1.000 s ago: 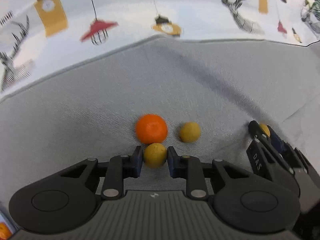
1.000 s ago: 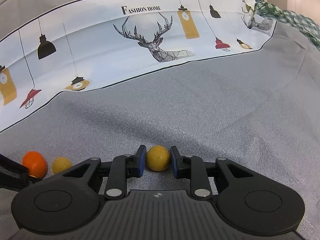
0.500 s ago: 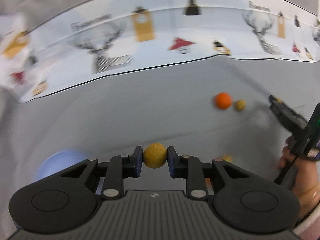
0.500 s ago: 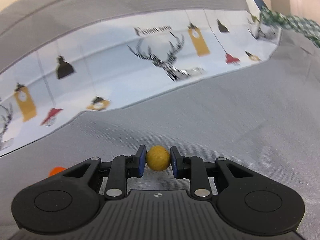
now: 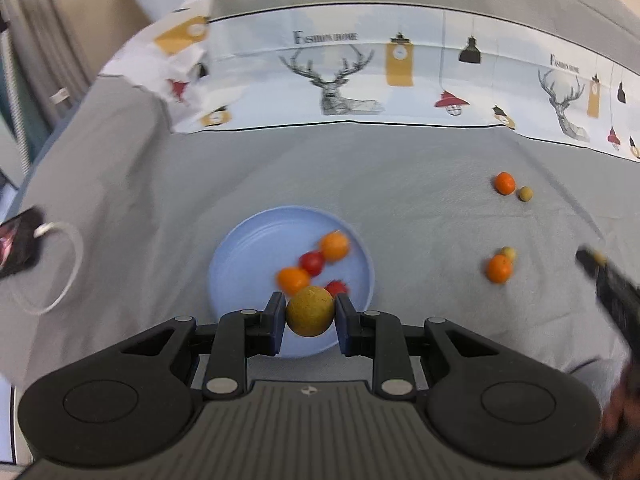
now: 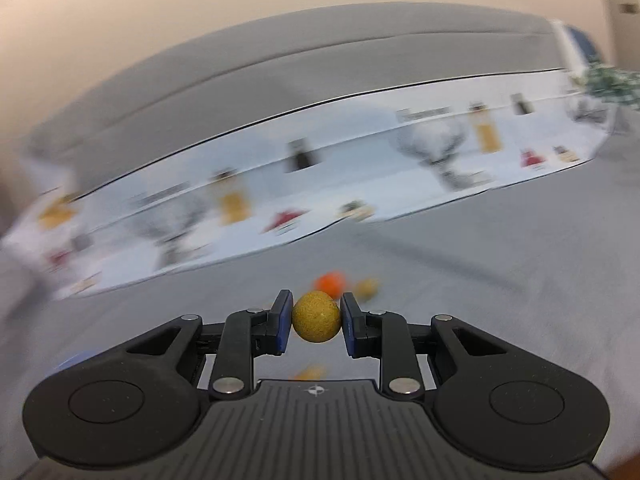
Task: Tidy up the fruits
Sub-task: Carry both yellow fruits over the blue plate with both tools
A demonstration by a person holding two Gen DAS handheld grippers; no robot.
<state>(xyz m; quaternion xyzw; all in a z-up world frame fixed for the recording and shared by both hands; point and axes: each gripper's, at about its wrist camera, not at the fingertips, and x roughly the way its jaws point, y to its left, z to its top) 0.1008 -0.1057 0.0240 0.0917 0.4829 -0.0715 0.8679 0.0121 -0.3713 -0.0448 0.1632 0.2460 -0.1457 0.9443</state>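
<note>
My left gripper [image 5: 310, 316] is shut on a small yellow fruit [image 5: 310, 311] and holds it above the near rim of a light blue plate [image 5: 244, 256]. The plate holds two oranges [image 5: 335, 245] and two red fruits [image 5: 312, 263]. My right gripper [image 6: 316, 316] is shut on another small yellow fruit [image 6: 316, 317] above the grey cloth. It shows blurred at the right edge of the left wrist view [image 5: 600, 260]. An orange [image 5: 504, 183] with a yellow fruit [image 5: 525, 193] lies far right. Another orange [image 5: 498, 268] with a yellow fruit [image 5: 509, 253] lies nearer.
A grey cloth [image 5: 400, 184] covers the surface, with a white printed band [image 5: 360, 80] along the back. A phone with a white cable [image 5: 20, 240] lies at the left. A hand [image 5: 616, 420] shows at the lower right.
Both grippers lifted their yellow fruits off the cloth. The left one swung left and now hangs over the blue plate. The right one rose and swung left, its view blurred.
</note>
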